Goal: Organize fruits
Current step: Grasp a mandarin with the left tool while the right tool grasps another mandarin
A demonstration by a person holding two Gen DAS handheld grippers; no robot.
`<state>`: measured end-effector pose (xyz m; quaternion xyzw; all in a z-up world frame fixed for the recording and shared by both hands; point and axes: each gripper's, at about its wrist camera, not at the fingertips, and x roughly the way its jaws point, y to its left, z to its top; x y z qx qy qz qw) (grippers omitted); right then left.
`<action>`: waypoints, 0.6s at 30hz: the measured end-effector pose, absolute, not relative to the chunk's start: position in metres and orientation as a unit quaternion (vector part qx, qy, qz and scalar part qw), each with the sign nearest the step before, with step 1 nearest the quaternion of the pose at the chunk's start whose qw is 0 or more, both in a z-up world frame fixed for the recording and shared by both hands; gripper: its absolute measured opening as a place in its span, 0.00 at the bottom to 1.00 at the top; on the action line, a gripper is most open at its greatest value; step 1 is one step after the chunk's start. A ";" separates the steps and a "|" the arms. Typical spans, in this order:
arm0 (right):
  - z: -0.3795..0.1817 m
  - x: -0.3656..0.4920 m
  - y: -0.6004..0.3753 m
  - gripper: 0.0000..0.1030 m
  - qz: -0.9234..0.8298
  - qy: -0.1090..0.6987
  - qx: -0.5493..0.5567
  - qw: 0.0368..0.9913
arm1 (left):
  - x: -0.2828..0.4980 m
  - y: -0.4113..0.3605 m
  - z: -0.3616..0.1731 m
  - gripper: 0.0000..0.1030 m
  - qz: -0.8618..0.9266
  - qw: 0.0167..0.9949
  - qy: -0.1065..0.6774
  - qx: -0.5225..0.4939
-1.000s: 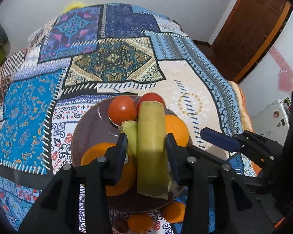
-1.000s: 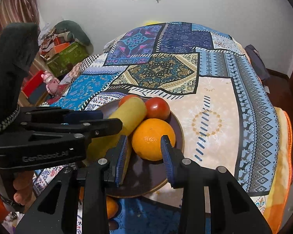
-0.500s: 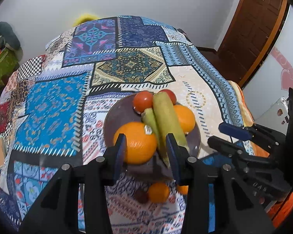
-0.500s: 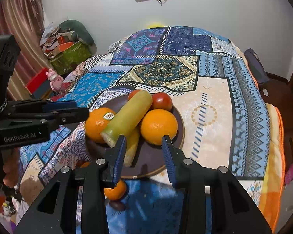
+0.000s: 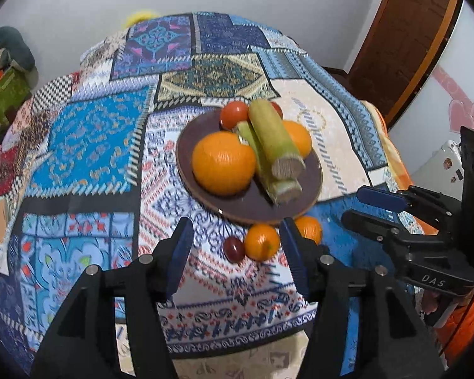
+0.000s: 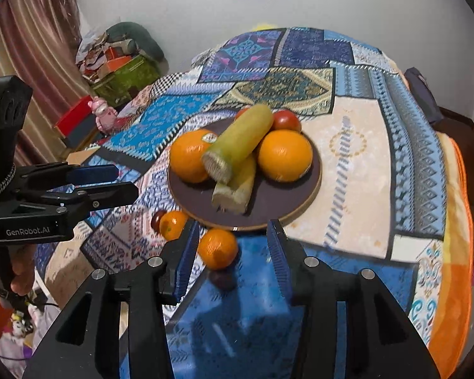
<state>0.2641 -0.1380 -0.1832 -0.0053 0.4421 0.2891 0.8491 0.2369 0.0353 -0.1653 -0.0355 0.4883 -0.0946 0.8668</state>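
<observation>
A brown round plate [image 5: 312, 170] [image 6: 309, 189] on the patterned cloth holds two large oranges [image 5: 221, 164] [image 6: 284, 154], two green corn cobs [image 5: 273, 139] [image 6: 240, 142] stacked on each other, and tomatoes [image 5: 233, 114] [image 6: 286, 120]. In front of the plate lie two small mandarins [image 5: 262, 241] [image 6: 218, 248] and dark plums [image 5: 233, 249] [image 6: 222, 279]. My left gripper [image 5: 237, 252] is open and empty, above a mandarin and a plum. My right gripper [image 6: 230, 252] is open and empty, around the other mandarin without touching it.
The patterned cloth [image 5: 88, 145] covers a table that drops off at the near edge. A wooden door [image 5: 407, 31] is at the right. Boxes and cloth piles [image 6: 120, 60] and a pink toy [image 6: 102, 117] lie at the left by a curtain.
Both grippers have pulled back and up from the plate. The left one let go of the upper corn cob, which now rests on the plate. The loose mandarins have come into view.
</observation>
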 end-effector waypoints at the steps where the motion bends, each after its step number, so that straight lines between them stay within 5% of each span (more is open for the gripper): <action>1: -0.186 0.263 -0.137 0.40 0.289 0.446 -0.004 0.847 | 0.236 0.035 -0.167 0.55 -0.095 0.866 0.490 -0.037; 18: -0.227 0.273 -0.120 0.39 0.305 0.483 0.006 0.821 | 0.242 0.016 -0.201 0.55 -0.127 0.854 0.504 -0.033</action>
